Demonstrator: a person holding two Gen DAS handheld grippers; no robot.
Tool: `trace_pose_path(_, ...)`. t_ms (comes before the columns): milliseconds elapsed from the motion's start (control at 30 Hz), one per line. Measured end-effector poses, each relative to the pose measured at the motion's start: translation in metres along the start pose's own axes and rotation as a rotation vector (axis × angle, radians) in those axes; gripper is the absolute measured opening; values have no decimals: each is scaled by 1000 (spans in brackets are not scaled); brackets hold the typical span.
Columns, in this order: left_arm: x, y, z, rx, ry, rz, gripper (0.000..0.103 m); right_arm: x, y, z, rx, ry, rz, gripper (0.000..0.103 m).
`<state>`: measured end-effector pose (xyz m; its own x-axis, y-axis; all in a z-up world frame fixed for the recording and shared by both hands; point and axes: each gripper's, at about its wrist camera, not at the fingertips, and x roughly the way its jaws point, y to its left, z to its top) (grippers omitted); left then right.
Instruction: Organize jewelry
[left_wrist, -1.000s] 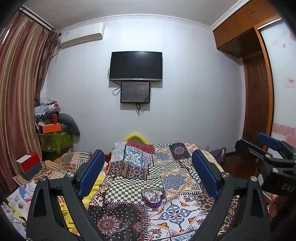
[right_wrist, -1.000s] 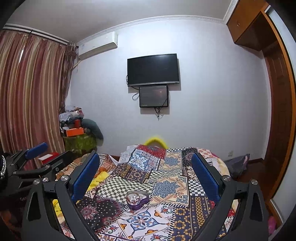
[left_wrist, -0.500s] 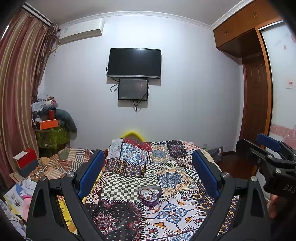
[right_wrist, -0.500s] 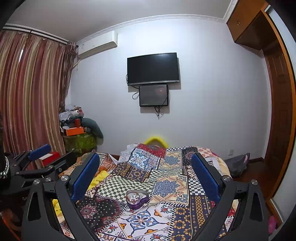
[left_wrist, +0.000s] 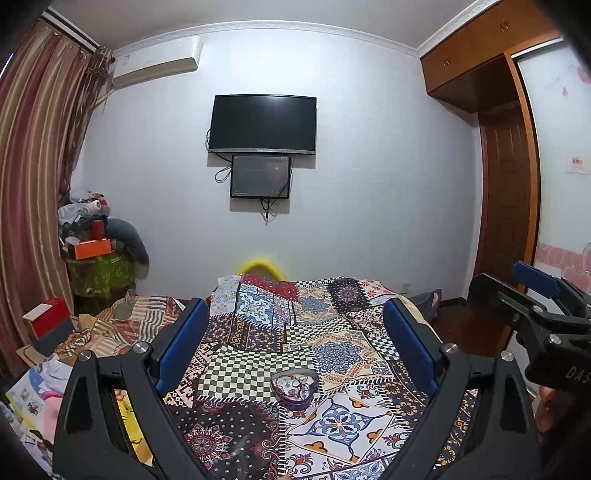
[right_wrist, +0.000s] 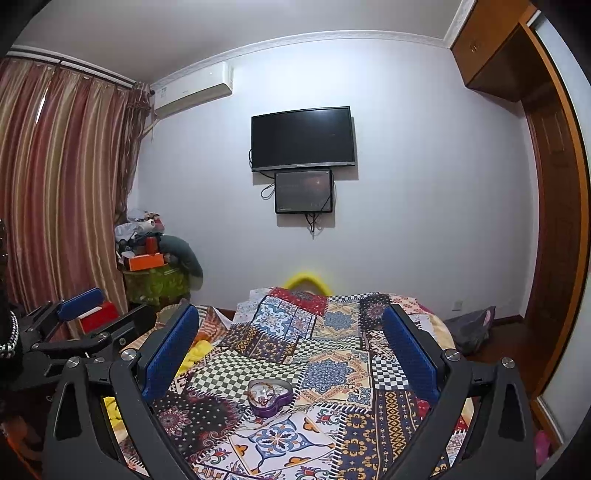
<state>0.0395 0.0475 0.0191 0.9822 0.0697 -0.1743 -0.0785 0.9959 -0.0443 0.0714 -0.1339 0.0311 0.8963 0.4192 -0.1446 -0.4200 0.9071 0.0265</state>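
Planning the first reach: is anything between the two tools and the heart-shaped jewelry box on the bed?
Nothing visible. The heart-shaped box sits alone on the patchwork quilt, ahead of the open left tool and the open right tool. Only bare quilt lies between.

Bed covered by a multicoloured patchwork-print cloth, many tile patterns. Purple heart-shaped tin of jewellery sits on it near centre. Crumpled striped fabric lies at the tin's 10 o'clock.
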Motion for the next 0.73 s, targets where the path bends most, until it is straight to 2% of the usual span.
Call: trace_pose_path(733, 2, 0, -1, -6, 2, -8, 95, 8, -4, -4, 16, 18, 0, 99)
